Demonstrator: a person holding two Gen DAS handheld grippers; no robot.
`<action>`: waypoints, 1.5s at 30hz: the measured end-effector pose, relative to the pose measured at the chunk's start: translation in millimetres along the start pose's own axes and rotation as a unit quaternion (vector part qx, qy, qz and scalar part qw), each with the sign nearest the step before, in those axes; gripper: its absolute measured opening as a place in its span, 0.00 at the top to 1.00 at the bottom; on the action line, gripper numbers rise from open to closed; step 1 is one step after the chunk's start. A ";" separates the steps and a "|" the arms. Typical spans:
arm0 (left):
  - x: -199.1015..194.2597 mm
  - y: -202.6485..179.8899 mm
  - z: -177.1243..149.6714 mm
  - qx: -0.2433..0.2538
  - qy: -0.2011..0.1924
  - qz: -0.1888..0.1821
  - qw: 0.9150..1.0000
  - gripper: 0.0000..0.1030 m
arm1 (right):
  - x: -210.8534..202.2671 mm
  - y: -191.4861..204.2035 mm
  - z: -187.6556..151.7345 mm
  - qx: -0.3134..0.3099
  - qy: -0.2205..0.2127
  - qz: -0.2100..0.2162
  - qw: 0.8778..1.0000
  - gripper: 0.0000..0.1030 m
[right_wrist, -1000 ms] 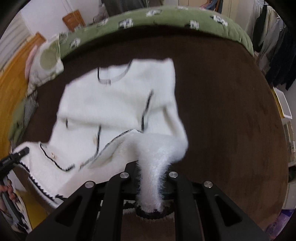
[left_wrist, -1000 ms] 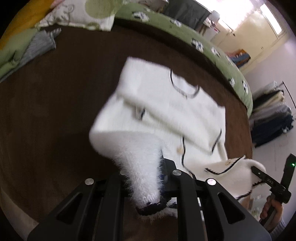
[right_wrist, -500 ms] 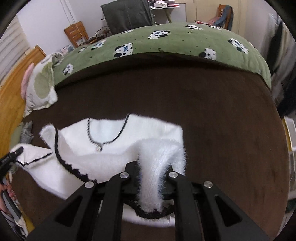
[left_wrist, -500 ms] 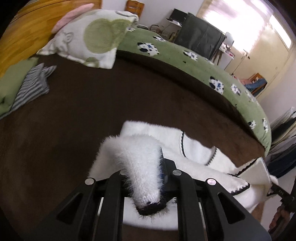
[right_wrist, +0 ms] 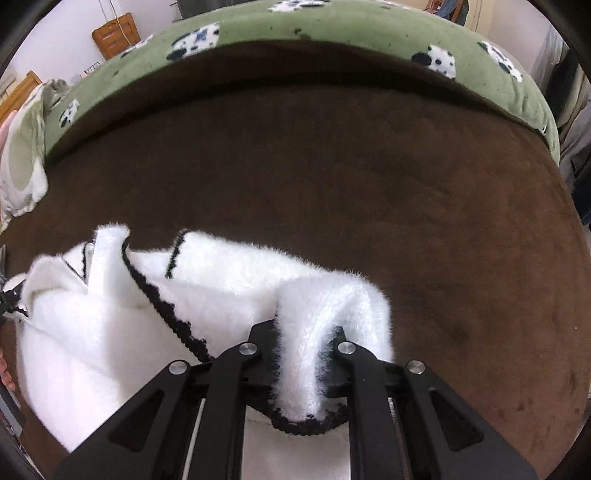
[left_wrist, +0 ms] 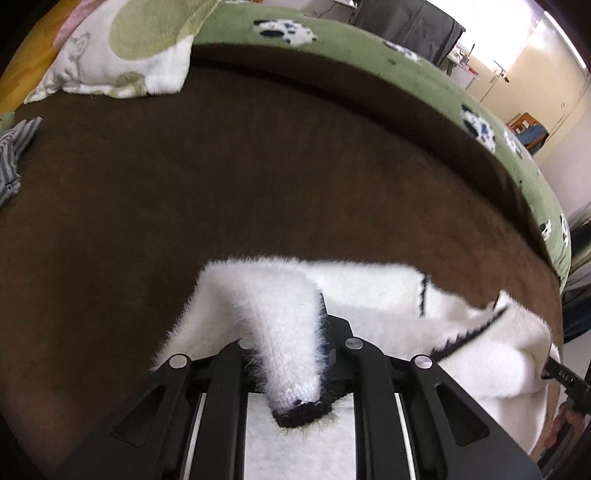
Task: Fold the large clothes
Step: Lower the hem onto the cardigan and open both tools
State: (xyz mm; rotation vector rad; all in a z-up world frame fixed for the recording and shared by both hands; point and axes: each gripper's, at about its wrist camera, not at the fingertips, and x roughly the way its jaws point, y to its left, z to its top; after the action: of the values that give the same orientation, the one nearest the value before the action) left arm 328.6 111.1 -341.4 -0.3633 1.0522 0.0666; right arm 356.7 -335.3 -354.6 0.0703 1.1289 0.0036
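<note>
A fluffy white cardigan (left_wrist: 369, 295) with black trim lies doubled over on the brown blanket (left_wrist: 258, 177). My left gripper (left_wrist: 291, 332) is shut on a pinched fold of its hem, whose black edge sticks out behind the jaws. In the right wrist view the same cardigan (right_wrist: 207, 295) spreads to the left, and my right gripper (right_wrist: 306, 343) is shut on another fold of the hem. The fabric hides both pairs of fingertips. The right gripper's tip (left_wrist: 565, 380) and a hand show at the left view's right edge.
A green-spotted pillow (left_wrist: 122, 48) and a striped grey garment (left_wrist: 11, 155) lie at the far left. A green cover with panda prints (right_wrist: 332, 26) rims the far side of the bed. Dark clothes hang at the right (right_wrist: 569, 96). Bare brown blanket (right_wrist: 443, 206) stretches ahead.
Both grippers have carried the hem forward and down over the cardigan, which was spread flat and is now folded over on itself, close below the cameras.
</note>
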 end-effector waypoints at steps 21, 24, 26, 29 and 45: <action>-1.1 -14.2 -4.8 0.076 0.007 -0.006 0.997 0.59 | -7.4 14.3 -16.2 -0.051 -0.021 -0.013 0.998 0.71; -10.1 -20.7 -3.6 0.089 -0.001 -0.009 0.996 0.31 | -16.2 16.0 -16.4 -0.048 -0.024 -0.008 0.999 0.55; -20.2 -23.7 -0.4 0.096 -0.018 -0.006 0.995 0.19 | -29.5 19.5 -13.7 -0.054 -0.050 -0.027 0.997 0.23; -32.2 -21.6 8.8 0.090 -0.031 -0.009 0.995 0.17 | -46.3 20.4 -10.3 -0.056 -0.074 -0.023 0.995 0.22; -85.4 -49.7 -25.3 0.138 -0.024 -0.002 0.990 0.06 | -114.7 36.5 -41.1 -0.097 -0.105 0.002 0.990 0.29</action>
State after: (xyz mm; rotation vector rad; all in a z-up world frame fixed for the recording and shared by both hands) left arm 276.0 66.4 -266.3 -0.1133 0.9975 -0.0733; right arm 271.7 -301.0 -266.4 -0.0988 0.9136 0.1080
